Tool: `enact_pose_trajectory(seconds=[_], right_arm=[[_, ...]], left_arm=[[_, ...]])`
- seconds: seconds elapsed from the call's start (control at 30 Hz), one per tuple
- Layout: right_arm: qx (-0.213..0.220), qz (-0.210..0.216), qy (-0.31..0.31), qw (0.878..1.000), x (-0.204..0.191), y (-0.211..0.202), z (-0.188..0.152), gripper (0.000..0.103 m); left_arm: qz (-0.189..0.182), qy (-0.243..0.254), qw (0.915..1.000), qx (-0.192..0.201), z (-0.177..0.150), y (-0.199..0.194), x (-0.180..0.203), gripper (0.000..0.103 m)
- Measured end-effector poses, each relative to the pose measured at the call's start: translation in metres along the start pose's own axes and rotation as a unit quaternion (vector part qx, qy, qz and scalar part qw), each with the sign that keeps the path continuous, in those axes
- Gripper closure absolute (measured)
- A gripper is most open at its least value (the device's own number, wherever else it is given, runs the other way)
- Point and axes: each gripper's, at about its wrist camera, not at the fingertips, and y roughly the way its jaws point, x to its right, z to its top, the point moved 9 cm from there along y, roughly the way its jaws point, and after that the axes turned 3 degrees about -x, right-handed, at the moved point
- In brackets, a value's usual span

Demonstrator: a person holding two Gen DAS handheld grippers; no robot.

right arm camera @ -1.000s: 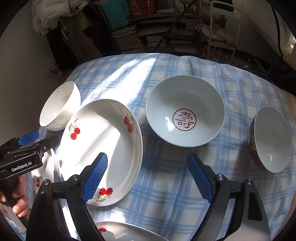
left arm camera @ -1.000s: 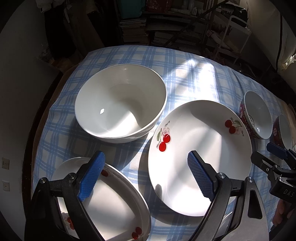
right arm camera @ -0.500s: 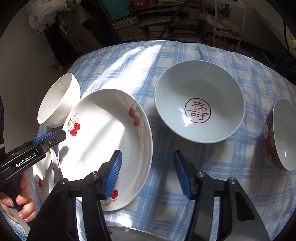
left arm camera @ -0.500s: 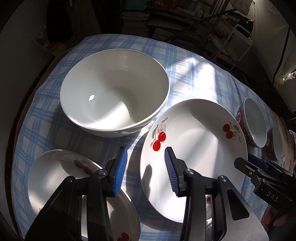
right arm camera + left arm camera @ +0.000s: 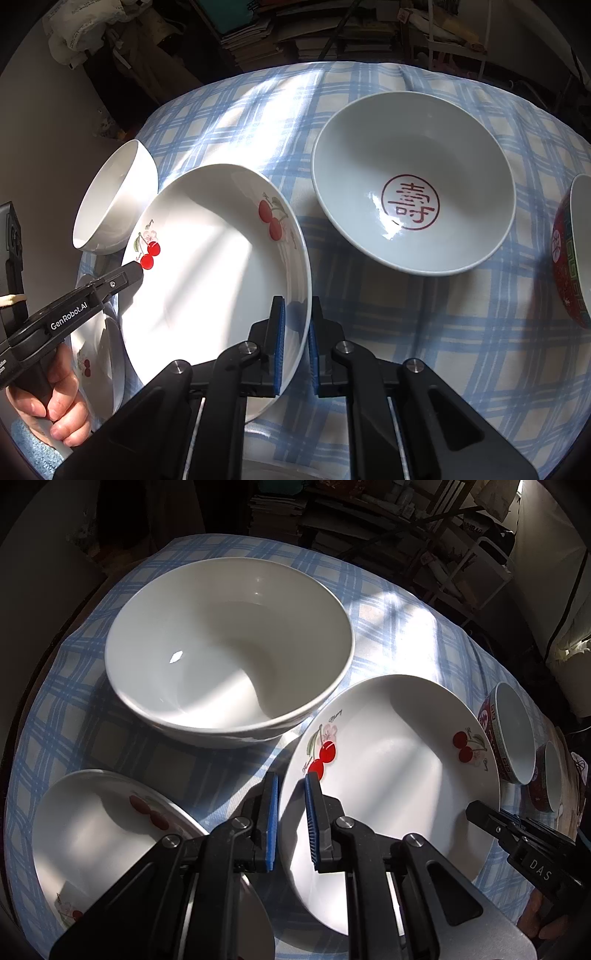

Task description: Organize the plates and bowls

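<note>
Left wrist view: a tabletop (image 5: 413,627) covered by a blue-and-white checked cloth, lit in patches by strong sunlight, with dark shelving and stacked books behind it. Items recorded on it:

- One large plain white ceramic bowl (image 5: 229,646), upright, at the far left.
- One wide white ceramic plate with red cherry prints (image 5: 399,775), just beside the bowl.
- A second cherry-print white plate (image 5: 103,834) at the near left, partly under the gripper body.
- Two small red-patterned bowls with white interiors (image 5: 513,734), at the right edge.

The left gripper (image 5: 291,794) straddled the near-left rim of the wide plate, its blue pads closing on that rim; contact on both sides could not be confirmed. The right gripper (image 5: 295,325) stood clamped on the opposite rim of the same plate, one pad inside and one outside.

Right wrist view: also showed a pale grey-white bowl with a red seal character in its well (image 5: 413,184), well apart from the plate, and a hand (image 5: 55,398) gripping the left tool's handle.

Change from a second earlier: both pairs of jaws had stood wide apart above the plate; both grippers had since come down lower and narrowed onto its rims. The crockery lay unmoved.
</note>
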Motion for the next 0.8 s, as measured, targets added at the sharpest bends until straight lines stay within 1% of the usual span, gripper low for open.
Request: enact_pose_trajectory(seconds=[0.23, 0.47, 0.6, 0.8], right_arm=[[0.002, 0.004, 0.007, 1.0, 0.009, -0.01, -0.002, 0.091], [0.014, -0.008, -0.002, 1.0, 0.017, -0.035, -0.008, 0.09], [0.018, -0.016, -0.012, 1.0, 0.02, -0.049, -0.018, 0.09], [0.02, -0.024, -0.026, 0.999, 0.024, -0.069, -0.038, 0.09]], left_arm=[[-0.003, 0.018, 0.9998, 0.002, -0.005, -0.009, 0.012, 0.089], [-0.016, 0.044, 0.9989, 0.002, -0.012, -0.024, 0.026, 0.089], [-0.018, 0.056, 0.9983, -0.002, -0.024, -0.03, 0.034, 0.089], [-0.024, 0.064, 0.9976, -0.008, -0.051, -0.044, 0.04, 0.089]])
